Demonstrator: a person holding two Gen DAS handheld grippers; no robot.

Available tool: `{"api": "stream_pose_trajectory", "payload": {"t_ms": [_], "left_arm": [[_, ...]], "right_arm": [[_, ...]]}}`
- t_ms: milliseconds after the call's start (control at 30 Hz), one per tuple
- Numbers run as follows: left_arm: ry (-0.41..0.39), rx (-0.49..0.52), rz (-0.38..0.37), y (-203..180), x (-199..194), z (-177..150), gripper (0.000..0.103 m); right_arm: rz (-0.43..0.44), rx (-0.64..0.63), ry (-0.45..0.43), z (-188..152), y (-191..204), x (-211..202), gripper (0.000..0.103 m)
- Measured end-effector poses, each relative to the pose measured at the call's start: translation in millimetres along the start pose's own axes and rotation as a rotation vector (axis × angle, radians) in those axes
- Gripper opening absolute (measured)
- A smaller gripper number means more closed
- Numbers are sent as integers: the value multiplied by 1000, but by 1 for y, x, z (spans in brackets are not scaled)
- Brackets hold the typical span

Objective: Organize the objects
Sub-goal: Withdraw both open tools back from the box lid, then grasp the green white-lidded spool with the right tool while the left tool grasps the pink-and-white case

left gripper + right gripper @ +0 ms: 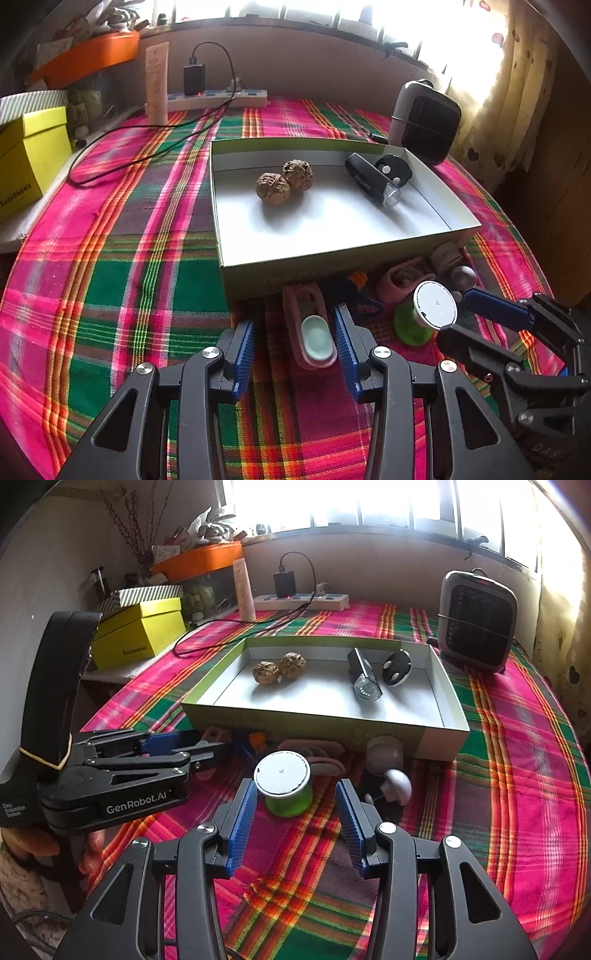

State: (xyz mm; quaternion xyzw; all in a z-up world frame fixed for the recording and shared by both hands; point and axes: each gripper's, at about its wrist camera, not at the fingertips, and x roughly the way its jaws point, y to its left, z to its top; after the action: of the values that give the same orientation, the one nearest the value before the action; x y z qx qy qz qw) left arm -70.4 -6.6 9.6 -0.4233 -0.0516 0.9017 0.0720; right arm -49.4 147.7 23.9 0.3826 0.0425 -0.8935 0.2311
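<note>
Both grippers sit low over the plaid cloth (110,258), just short of the box (458,236) where two walnuts (284,182), a bike light (373,177) and a black fob (393,168) already lie. The loose things wait in a row along the box's near wall, outside it.

The left gripper (293,339) is spread around a pink case (314,332) with a pale green inlay; the blue pads stand to either side, and a gap shows on each, so nothing is pinched. The right gripper (295,805) is spread too, with a green spool (286,782) just ahead of its tips, not between them.

For the left, the likely good play is to ease forward so the pads flank the case at its middle, then close squarely across its narrow width; a grip near the end would probably let it swing. The case lies close to the box wall, so the lift should go straight up before carrying over the rim.

For the right, the spool stands on end and looks apt to roll if tipped. Centre it, take it by the waist under the white cap, and mind the pale mushroom-like piece (397,779) just beside the right pad.
</note>
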Motion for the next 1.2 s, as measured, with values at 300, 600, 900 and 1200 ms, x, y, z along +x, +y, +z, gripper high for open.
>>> {"api": "stream_pose_trajectory", "payload": {"t_ms": [300, 600, 900, 1200], "left_arm": [[-6, -9, 28, 6, -1, -1, 23], [-17, -30, 25, 13, -2, -3, 17], [-19, -40, 12, 15, -3, -2, 17], [-20, -43, 9, 15, -3, -3, 17]], "right_arm": [[-9, -32, 44, -3, 6, 9, 46], [-19, -47, 71, 1, 10, 19, 46], [-21, -72, 107, 5, 14, 30, 46], [-39, -62, 106, 6, 12, 30, 43]]}}
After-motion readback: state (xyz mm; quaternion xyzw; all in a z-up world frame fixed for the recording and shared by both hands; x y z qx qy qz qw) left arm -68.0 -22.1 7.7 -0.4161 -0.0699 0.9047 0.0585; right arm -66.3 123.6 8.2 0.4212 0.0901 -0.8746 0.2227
